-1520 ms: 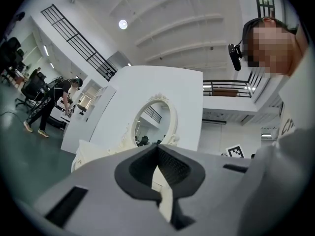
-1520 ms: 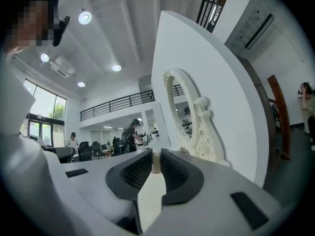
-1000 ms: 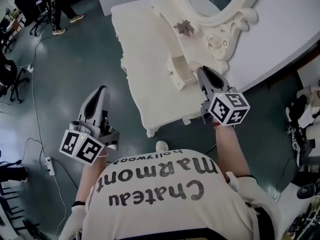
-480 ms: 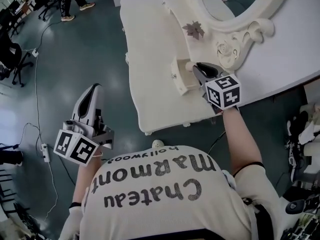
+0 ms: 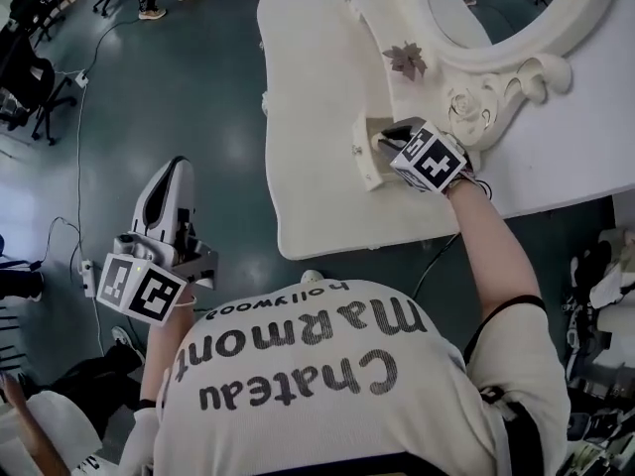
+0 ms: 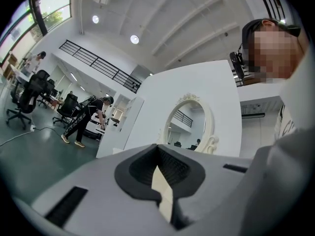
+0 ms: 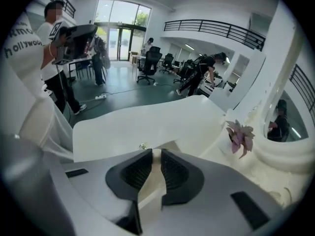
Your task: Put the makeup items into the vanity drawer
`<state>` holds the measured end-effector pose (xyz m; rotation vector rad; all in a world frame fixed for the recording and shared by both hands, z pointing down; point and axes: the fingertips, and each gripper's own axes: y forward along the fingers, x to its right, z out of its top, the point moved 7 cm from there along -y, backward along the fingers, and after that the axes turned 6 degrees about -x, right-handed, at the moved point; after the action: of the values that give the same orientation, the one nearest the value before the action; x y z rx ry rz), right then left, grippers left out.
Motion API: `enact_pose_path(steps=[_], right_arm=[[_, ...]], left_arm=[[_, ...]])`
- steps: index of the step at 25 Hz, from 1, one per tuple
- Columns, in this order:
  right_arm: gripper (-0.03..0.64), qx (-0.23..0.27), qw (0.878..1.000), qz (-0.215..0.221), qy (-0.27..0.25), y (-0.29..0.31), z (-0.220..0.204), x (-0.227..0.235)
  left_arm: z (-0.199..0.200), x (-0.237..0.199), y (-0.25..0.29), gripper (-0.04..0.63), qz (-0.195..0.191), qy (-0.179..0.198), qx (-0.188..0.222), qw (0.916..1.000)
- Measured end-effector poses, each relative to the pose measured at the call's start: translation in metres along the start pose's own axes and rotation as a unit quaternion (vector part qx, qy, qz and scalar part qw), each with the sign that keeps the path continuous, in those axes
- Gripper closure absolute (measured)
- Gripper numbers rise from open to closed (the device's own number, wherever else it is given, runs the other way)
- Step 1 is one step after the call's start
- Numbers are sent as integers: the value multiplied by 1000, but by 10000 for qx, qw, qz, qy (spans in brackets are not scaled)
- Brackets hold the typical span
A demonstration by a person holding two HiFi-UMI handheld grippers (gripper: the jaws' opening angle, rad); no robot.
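Right tongs: jaws nearly together, one pad on each side of the drawer front. Its cream top edge fills the narrow slot between them, so I read this as a grip on the panel. The small knob sits just beyond the left pad's tip, on the panel's outer face.

The drawer is pulled out over the vanity top, at the foot of the carved mirror frame. My marker cube hangs over its open box, so I cannot see inside.

Left tongs: pads meet at the tips, closed on nothing. I hold them over the floor, well apart from the vanity's near-left edge and pointing towards the mirror.

Edges and room:
- The vanity top is bare from the drawer front out to its long outer edge. It is also bare back to the near edge, by my chest.
- On the mirror side it is tight. The frame's scrollwork and the dried leaf stand near the right tongs.
- The floor beside the left tongs is open. A cable and a power strip lie further out, with office chairs beyond.
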<state>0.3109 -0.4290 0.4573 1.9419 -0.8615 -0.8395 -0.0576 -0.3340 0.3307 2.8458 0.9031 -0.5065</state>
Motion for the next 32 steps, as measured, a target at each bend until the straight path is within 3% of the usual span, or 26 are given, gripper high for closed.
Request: enact_pose_path(steps=[8, 22, 32], right_arm=[[538, -459, 9981, 276, -295, 17, 2, 2], [526, -921, 9924, 606, 544, 34, -10, 5], [517, -745, 9880, 777, 1104, 36, -13, 9]], left_arm=[[-1, -4, -2, 588, 147, -28, -29, 9999], [-5, -4, -3, 588, 119, -83, -8, 9999], [-2, 1, -4, 588, 111, -2, 62, 9999]])
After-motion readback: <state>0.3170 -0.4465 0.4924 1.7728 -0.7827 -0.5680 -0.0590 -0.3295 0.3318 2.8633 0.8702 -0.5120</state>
